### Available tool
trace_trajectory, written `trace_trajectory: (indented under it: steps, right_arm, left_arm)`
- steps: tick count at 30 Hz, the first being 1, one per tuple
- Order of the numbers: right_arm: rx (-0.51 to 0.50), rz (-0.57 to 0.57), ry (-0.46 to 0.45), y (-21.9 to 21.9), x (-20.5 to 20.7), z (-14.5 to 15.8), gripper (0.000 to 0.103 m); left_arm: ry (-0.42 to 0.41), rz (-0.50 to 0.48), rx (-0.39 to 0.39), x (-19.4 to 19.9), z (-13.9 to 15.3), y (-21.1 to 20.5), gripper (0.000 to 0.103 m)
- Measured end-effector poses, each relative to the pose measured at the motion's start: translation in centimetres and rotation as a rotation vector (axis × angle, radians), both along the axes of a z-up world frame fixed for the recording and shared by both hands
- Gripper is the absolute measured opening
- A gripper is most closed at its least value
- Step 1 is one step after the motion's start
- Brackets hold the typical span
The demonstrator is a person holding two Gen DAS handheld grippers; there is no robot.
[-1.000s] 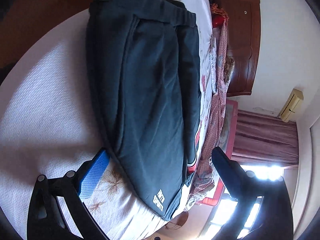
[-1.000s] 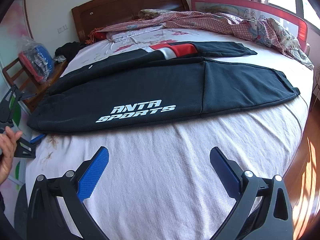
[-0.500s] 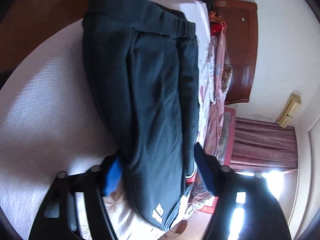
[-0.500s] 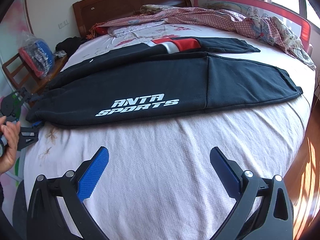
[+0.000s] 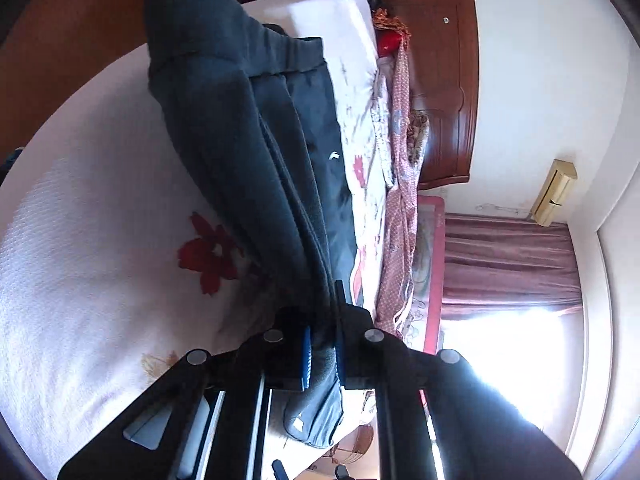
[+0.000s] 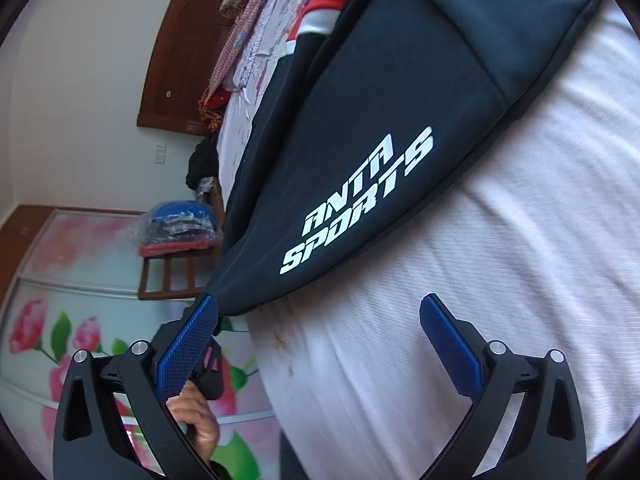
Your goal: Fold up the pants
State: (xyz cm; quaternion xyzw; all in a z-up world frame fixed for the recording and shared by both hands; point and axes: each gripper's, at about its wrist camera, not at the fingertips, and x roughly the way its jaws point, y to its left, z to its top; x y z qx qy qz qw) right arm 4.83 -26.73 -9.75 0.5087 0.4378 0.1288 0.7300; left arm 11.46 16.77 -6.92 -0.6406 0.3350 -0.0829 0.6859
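Black pants [image 5: 256, 152] with a white ANTA SPORTS print [image 6: 360, 200] lie lengthwise on a white bed [image 5: 88, 216]. My left gripper [image 5: 322, 350] is shut on the pants' end at the bed's edge, with the cloth bunched between its blue pads and lifted a little. My right gripper [image 6: 316, 338] is open and empty, close above the bed near the printed end of the pants; its left pad [image 6: 188, 344] is next to the pants' corner. The left gripper and the hand holding it [image 6: 200, 416] show just behind that pad.
A red, white and black garment [image 6: 320, 4] lies beyond the pants. A pink patterned blanket [image 5: 400, 200] is heaped at the far side by the wooden headboard [image 5: 444, 80]. A chair with bagged clothes [image 6: 180, 232] stands beside the bed. Floral wardrobe doors [image 6: 60, 320] stand behind.
My left gripper closed on the end of the pants and raised it. My right gripper tilted and moved in toward the printed end of the pants, still open.
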Motion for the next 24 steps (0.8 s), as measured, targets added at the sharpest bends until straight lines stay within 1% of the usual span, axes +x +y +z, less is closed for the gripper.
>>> trace_trajectory:
  steps: [2, 3, 5, 8, 9, 11, 12, 13, 14, 15, 16, 17, 19, 20, 23, 24]
  right_arm:
    - [0.113, 0.007, 0.041, 0.9, 1.1, -1.3, 0.1]
    - [0.136, -0.007, 0.055, 1.3, 1.4, -1.8, 0.1]
    - [0.172, -0.018, 0.029, 1.9, 2.0, -1.4, 0.1]
    - [0.19, -0.041, 0.022, 2.5, 3.2, -0.9, 0.1]
    - [0.184, -0.051, 0.037, 2.7, 3.7, -1.0, 0.098]
    - [0.166, -0.064, 0.032, 2.8, 4.3, -0.9, 0.094]
    - [0.165, -0.056, 0.01, 3.0, 4.7, -0.7, 0.078]
    - [0.142, -0.045, -0.006, 3.3, 5.2, -0.5, 0.066]
    - [0.106, -0.029, 0.004, 3.5, 5.7, -0.6, 0.03]
    - [0.083, -0.019, 0.021, 3.6, 6.0, -1.2, 0.003]
    - [0.081, -0.007, 0.029, 3.6, 6.1, -1.6, 0.003]
    - [0.058, 0.011, 0.021, 3.6, 5.9, -1.3, 0.003]
    - [-0.001, 0.061, -0.027, 3.4, 4.8, -0.1, 0.003]
    - [-0.008, 0.082, -0.042, 3.3, 4.2, 0.6, 0.003]
    - [-0.017, 0.13, -0.091, 2.4, 2.5, 2.6, 0.003]
    - [-0.031, 0.153, -0.097, 2.3, 2.0, 3.1, 0.003]
  left_arm:
    - [-0.011, -0.008, 0.001, 0.3, 0.8, 0.0, 0.008]
    - [-0.013, -0.009, 0.003, 0.3, 0.9, 0.1, 0.008]
    - [-0.016, -0.011, -0.003, 0.3, 1.1, 0.3, 0.008]
    - [-0.017, -0.011, 0.015, 0.1, 1.6, -0.6, 0.008]
    - [-0.017, -0.011, 0.023, 0.0, 1.7, -0.6, 0.008]
    - [-0.015, -0.008, 0.033, -0.2, 1.5, -0.7, 0.008]
    - [-0.012, -0.006, 0.044, -0.1, 1.4, -0.9, 0.008]
    - [-0.014, -0.002, 0.056, -0.4, 1.2, -0.9, 0.008]
    - [-0.015, 0.006, 0.06, -0.8, 1.1, -0.9, 0.008]
    - [-0.011, 0.015, 0.06, -0.7, 1.0, -0.9, 0.008]
    - [-0.006, 0.023, 0.066, -0.7, 0.9, -1.0, 0.008]
    - [-0.003, 0.031, 0.078, -1.1, 1.0, -1.0, 0.008]
    - [-0.015, 0.042, 0.107, -2.3, 1.2, -1.5, 0.008]
    - [-0.016, 0.048, 0.134, -3.0, 1.5, -1.6, 0.008]
    - [-0.017, 0.057, 0.158, -5.2, 2.2, -2.2, 0.008]
    - [-0.015, 0.052, 0.18, -6.0, 2.7, -2.5, 0.008]
